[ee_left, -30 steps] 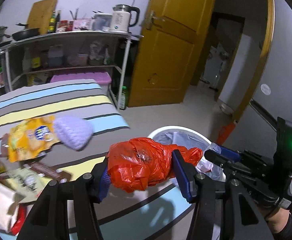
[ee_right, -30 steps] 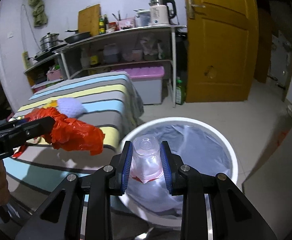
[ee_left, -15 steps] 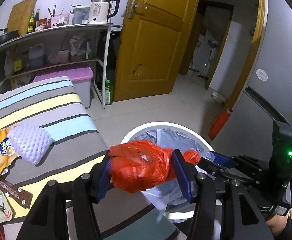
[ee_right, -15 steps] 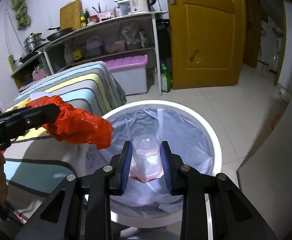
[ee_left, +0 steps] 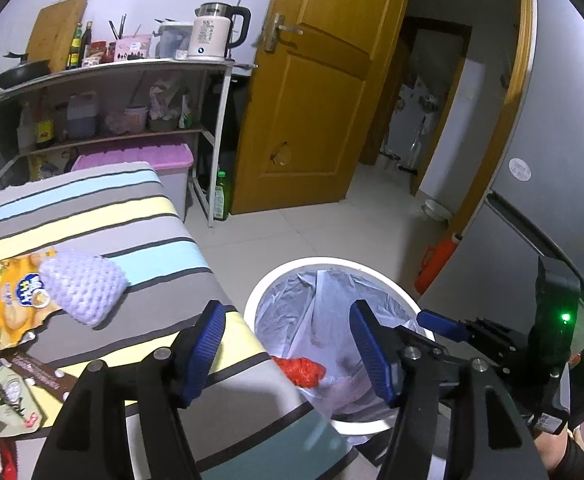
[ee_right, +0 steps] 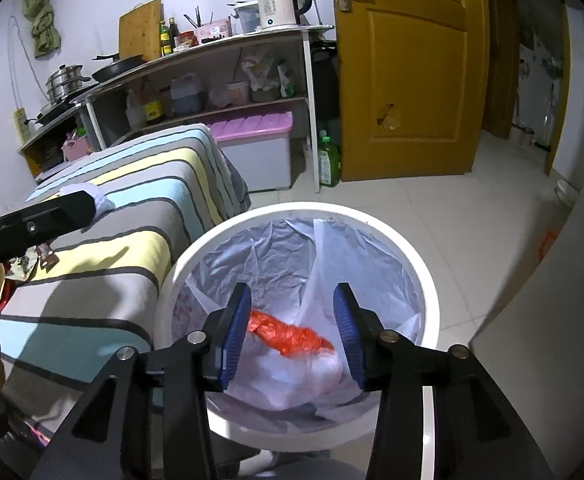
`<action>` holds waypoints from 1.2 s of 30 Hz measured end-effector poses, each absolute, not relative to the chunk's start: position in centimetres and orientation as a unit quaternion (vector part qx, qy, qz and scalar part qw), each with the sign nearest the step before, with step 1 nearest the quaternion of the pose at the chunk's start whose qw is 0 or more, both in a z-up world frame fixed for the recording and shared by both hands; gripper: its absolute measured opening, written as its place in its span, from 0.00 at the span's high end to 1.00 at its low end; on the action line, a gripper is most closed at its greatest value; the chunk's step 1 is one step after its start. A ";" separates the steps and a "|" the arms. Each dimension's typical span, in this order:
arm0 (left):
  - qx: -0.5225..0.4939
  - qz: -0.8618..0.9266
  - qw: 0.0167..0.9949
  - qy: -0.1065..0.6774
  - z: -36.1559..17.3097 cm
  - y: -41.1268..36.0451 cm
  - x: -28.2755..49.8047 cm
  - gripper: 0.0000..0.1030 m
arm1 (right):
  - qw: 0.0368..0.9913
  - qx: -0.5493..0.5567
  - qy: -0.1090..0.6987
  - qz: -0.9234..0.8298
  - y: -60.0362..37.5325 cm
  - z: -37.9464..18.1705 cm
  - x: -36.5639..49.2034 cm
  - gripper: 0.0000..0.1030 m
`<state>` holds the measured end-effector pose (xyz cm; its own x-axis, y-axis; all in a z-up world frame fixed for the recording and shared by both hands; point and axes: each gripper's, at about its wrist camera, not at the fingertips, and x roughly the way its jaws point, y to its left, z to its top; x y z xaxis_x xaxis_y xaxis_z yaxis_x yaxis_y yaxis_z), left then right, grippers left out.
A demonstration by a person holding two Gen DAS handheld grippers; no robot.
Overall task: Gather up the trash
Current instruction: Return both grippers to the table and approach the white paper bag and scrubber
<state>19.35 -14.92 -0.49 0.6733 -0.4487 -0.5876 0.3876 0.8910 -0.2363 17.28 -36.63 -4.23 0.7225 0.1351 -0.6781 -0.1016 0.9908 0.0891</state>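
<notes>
A second ago my left fingers (ee_left: 288, 354) were clamped on the red plastic bag and my right fingers (ee_right: 292, 336) on a clear plastic cup; both have let go since, and both pairs now stand wide apart with nothing between them.

Taking the white trash bin (ee_right: 426, 280) as the landmark: the red plastic bag (ee_right: 288, 334) now lies inside it, down on the pale liner (ee_right: 276, 248), directly below my right fingers, which hang over the bin's near side. I cannot pick out the cup for certain among the crumpled white plastic down there. My left fingers hover over the bin's left rim, where it meets the edge of the striped bed (ee_left: 104, 216).

So this drop looks done, and the step in hand is going back for more. Left of the bin, on the bed, I see what is left: a brown wrapper (ee_left: 38, 374) and a greenish packet (ee_left: 4, 398) nearest me, then the yellow chip bag (ee_left: 2, 304) with a lilac foam fruit net (ee_left: 82, 286) resting against it. The next move calls for swinging away from the bin toward that pile, fingers kept apart, and picking one flat piece by an edge.

Beyond the bin stand the shelf rack (ee_right: 308, 104) with the kettle (ee_right: 278, 0) and the yellow door (ee_right: 408, 72).
</notes>
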 end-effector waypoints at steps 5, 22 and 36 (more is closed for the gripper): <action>-0.050 -0.220 0.920 0.321 0.3 -13.3 17.8 0.38 | 0.930 0.013 0.362 0.066 -36.0 -3.2 16.5 0.57; -0.064 -0.142 0.946 0.285 2.3 -4.9 10.9 0.38 | 0.923 -0.028 0.346 0.165 -28.1 -0.6 12.9 0.56; -0.093 -0.031 0.954 0.282 1.2 4.9 6.9 0.38 | 0.905 -0.072 0.337 0.248 -19.8 -0.1 11.7 0.56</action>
